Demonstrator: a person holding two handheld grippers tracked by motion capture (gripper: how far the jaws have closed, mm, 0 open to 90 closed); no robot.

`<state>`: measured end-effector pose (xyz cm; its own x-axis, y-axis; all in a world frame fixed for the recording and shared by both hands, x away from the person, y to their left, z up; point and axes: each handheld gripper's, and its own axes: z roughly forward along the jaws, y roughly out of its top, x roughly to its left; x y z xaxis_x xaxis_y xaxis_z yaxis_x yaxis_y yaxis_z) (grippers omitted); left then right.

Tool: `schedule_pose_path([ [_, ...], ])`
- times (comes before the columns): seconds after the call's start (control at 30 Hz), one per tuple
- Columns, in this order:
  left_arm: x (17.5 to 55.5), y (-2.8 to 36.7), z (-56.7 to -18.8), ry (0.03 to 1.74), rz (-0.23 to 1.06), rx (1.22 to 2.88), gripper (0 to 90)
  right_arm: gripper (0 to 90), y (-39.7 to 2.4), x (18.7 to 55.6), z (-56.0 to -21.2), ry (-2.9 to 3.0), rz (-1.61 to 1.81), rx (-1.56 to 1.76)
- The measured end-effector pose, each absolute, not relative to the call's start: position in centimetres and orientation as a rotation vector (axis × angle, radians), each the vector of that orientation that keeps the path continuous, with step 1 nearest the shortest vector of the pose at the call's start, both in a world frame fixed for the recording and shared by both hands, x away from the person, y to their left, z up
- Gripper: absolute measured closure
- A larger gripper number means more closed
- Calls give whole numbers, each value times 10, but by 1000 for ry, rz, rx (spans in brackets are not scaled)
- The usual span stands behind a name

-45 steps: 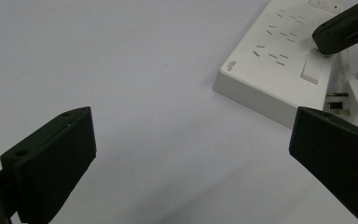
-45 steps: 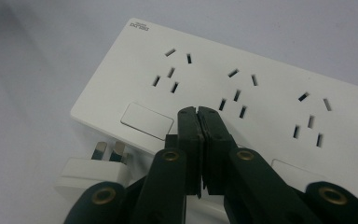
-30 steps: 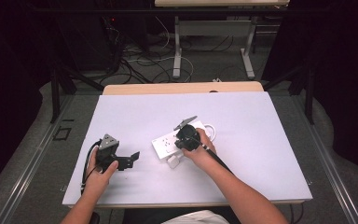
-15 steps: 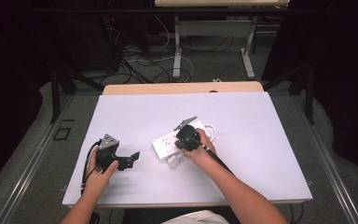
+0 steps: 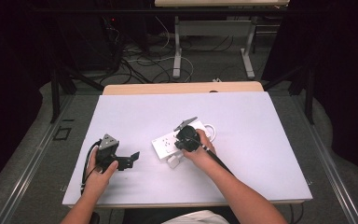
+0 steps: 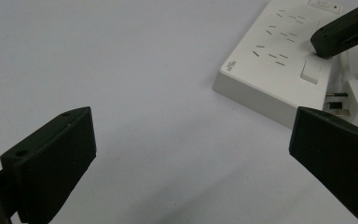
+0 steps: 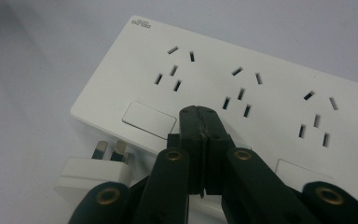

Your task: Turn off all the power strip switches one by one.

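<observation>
Nothing is shifting: the right gripper (image 7: 200, 140), jaws pressed together on nothing, is still resting on the white power strip (image 5: 168, 143) at mid-table. The left gripper (image 5: 129, 158) is waiting wide open, empty, to its left. The plug (image 7: 93, 175) is lying just beside the strip's near edge.

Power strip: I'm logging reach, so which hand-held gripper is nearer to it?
Right. The right hand-held gripper is over the power strip, jaws closed. The left hand-held gripper sits apart on the table, jaws open.
</observation>
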<state>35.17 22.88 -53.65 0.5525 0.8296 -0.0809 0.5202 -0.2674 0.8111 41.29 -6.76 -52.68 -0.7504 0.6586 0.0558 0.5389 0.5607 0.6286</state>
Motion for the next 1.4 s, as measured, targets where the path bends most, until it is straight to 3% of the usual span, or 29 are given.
schedule_pose_path([
  [1.4,352,229,-537,1093,468,1935,4,896,-59,407,-524,2610,972,981],
])
